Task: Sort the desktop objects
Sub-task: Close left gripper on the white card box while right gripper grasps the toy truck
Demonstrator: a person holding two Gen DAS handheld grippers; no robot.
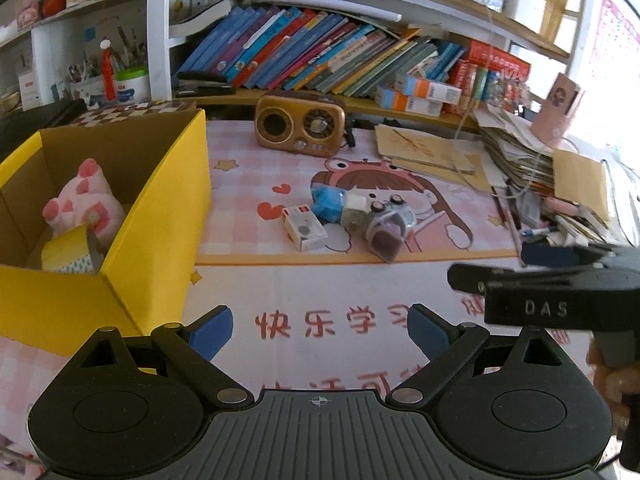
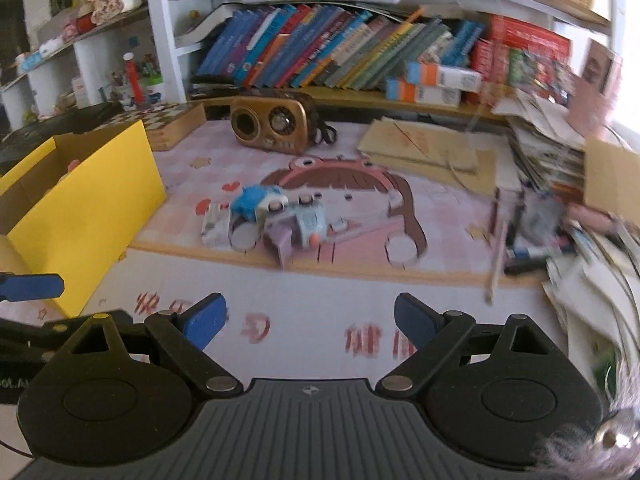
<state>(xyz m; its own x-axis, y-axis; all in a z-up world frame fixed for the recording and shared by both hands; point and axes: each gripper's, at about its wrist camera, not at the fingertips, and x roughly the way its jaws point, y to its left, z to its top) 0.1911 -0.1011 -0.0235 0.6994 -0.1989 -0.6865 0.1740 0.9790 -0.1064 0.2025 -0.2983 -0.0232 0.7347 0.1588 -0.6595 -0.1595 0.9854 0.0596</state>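
Note:
A yellow cardboard box (image 1: 168, 208) stands open at the left of the desk, holding a pink plush toy (image 1: 86, 204) and a roll of tape (image 1: 68, 252). On the pink desk mat (image 1: 248, 208) lie a small white and red box (image 1: 304, 227), a blue toy (image 1: 328, 202) and a purple toy camera (image 1: 386, 224), clustered together; the right wrist view shows the same cluster, with the blue toy (image 2: 256, 202) and the toy camera (image 2: 298, 228). My left gripper (image 1: 318, 334) is open and empty, well short of the cluster. My right gripper (image 2: 310, 324) is open and empty too, hovering over the mat's front.
A brown retro radio (image 1: 300, 126) sits at the back below a shelf of books (image 1: 320, 56). Flat cardboard sheets (image 1: 424, 152) and a messy pile of papers and pens (image 1: 532, 168) fill the right side. A checkered board (image 2: 168, 120) lies behind the yellow box (image 2: 88, 208).

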